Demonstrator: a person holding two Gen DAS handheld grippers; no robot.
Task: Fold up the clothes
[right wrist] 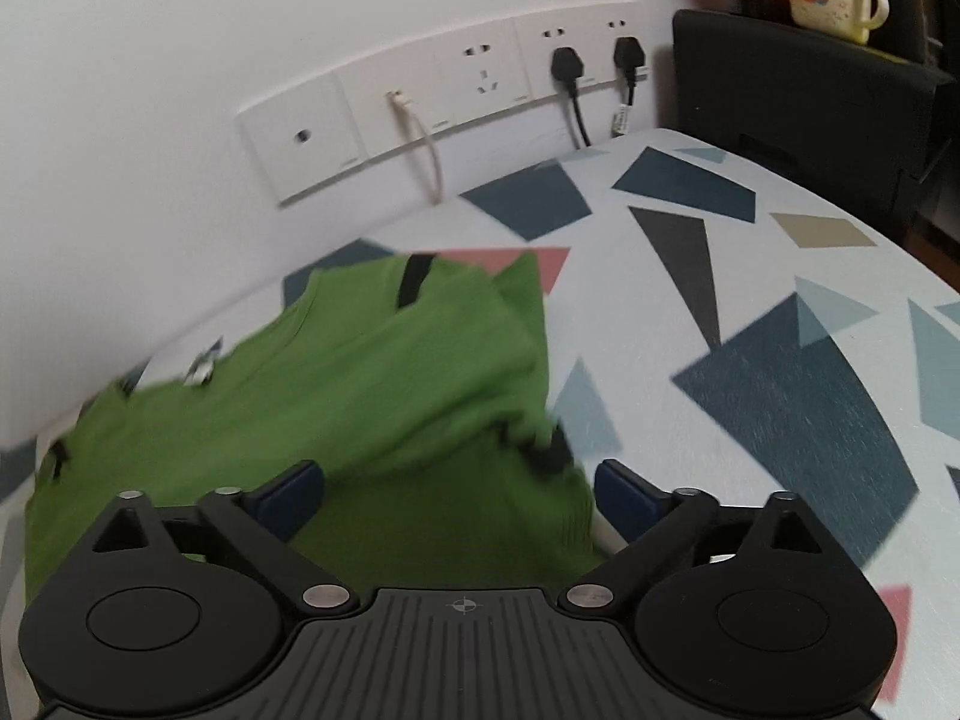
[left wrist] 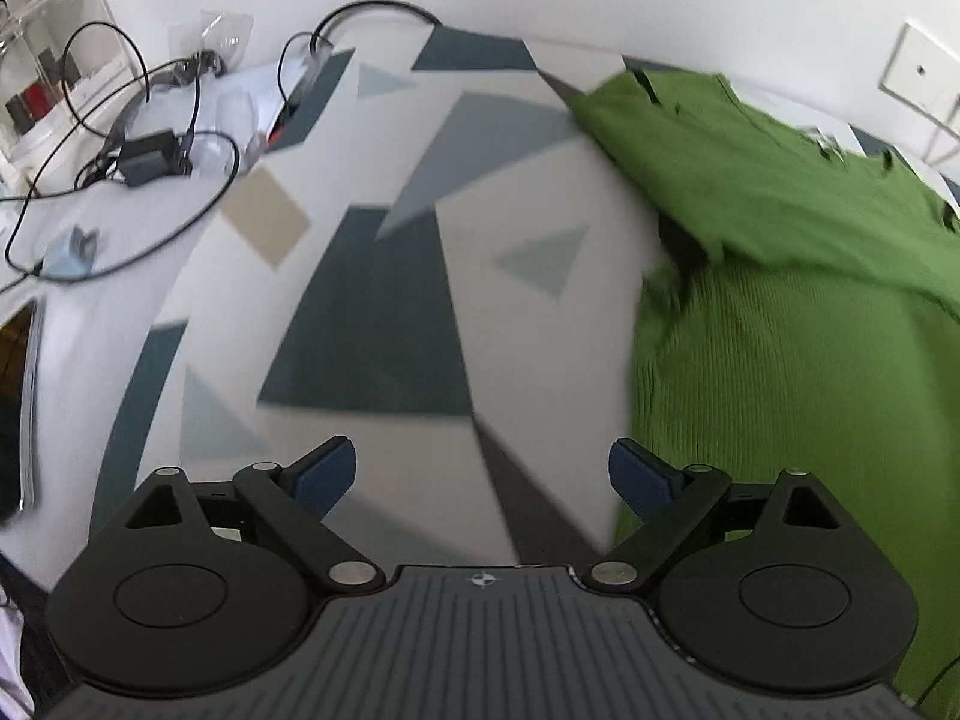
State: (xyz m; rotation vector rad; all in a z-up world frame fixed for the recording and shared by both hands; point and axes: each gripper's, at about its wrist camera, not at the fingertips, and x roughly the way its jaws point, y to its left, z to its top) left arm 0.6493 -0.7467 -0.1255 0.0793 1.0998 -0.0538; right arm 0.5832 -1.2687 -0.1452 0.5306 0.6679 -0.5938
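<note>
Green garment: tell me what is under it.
The green garment lies on a tablecloth with a geometric pattern, which shows all around its edges. Part of the garment is folded over itself, so its lower layer and the cloth beneath are hidden.

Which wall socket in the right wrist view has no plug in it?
The middle socket, left of the two holding black plugs; its holes are bare. The white cable hangs from the plate further left.

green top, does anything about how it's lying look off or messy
Yes. The green top is only roughly folded: one layer lies skewed across the ribbed part, edges unaligned, on the patterned tablecloth. Both grippers are open, holding nothing.
</note>
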